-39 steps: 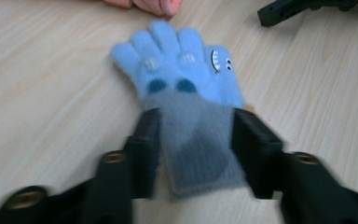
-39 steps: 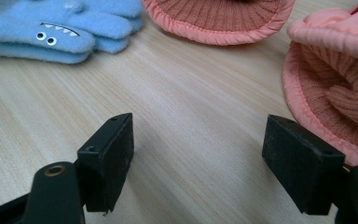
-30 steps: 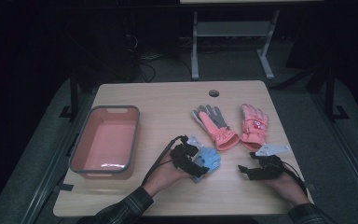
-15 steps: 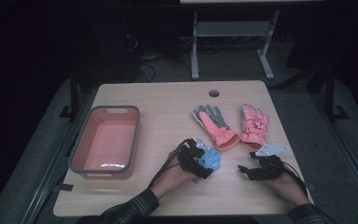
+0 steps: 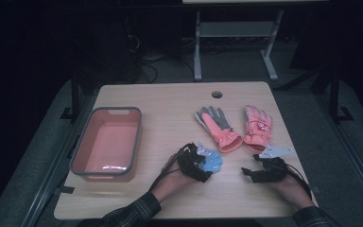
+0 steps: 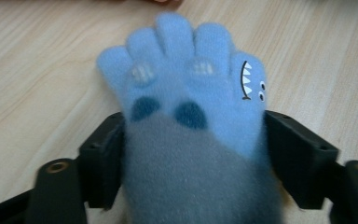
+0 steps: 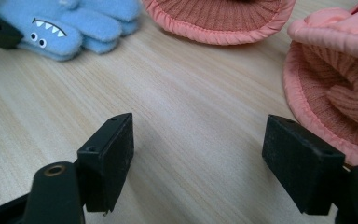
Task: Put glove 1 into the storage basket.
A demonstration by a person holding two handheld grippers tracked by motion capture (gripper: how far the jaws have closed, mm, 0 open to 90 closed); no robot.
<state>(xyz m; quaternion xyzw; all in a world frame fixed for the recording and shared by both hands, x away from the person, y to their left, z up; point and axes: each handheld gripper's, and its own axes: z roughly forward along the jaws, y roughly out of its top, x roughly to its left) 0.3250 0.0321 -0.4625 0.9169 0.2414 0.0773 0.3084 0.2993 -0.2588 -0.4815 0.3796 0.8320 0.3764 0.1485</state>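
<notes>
I am working over the tabletop, which is carrying everything in front of me. The largest item on it is the bin, a pink tub with a grey rim, sitting at my left side and well apart from the rest. To the right of centre two pink gloves are lying side by side, fingers pointing away from me: the grey-palm glove on the left and the pink glove on the right, near each other. In the right tool view their ribbed cuffs are showing, one at the top and one at the right edge. Nearer to me, the blue glove is lying flat on the wood, just below the grey-palm glove's cuff; it is small and fuzzy, with a shark face on one finger and a grey cuff end. My left tool is straddling that grey end, one black jaw on each side of it, and I am seeing both jaws touching the fabric, pinching the glove. In the high view the same glove is poking out beside my left hand. My right tool is resting low over bare wood with its jaws spread wide, gripping nothing, the pink cuff sitting just beside its right jaw.
</notes>
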